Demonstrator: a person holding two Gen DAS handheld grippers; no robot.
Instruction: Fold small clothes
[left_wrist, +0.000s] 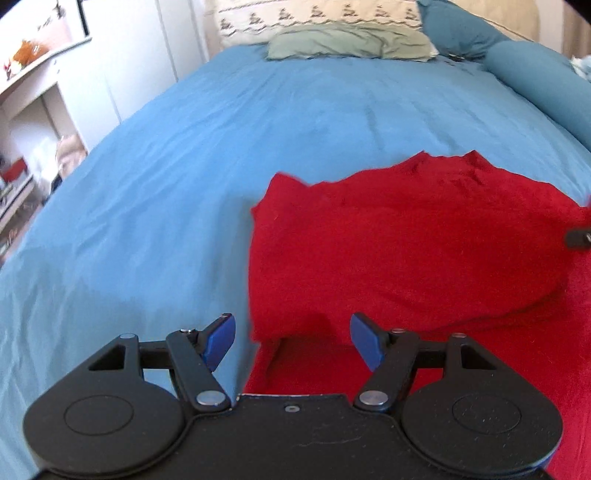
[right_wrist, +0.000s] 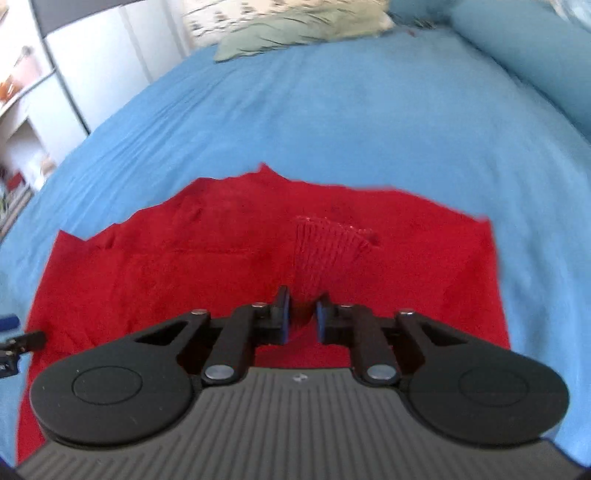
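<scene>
A red knitted sweater (left_wrist: 406, 251) lies partly folded on the blue bedsheet (left_wrist: 147, 184). My left gripper (left_wrist: 291, 328) is open, its blue pads wide apart just above the sweater's left folded edge, with nothing between them. In the right wrist view the sweater (right_wrist: 166, 277) spreads across the sheet, and a ribbed cuff (right_wrist: 325, 251) rises from it in a funnel into my right gripper (right_wrist: 303, 310). That gripper's jaws stand narrow, pinching the cuff. A blue fingertip (right_wrist: 9, 323) of the left gripper shows at the far left edge.
A green pillow (left_wrist: 351, 44) and a patterned one lie at the head of the bed. A blue bolster (left_wrist: 535, 81) runs along the right side. White shelves (left_wrist: 37, 110) with clutter stand past the bed's left edge. Bare sheet (right_wrist: 369, 129) stretches beyond the sweater.
</scene>
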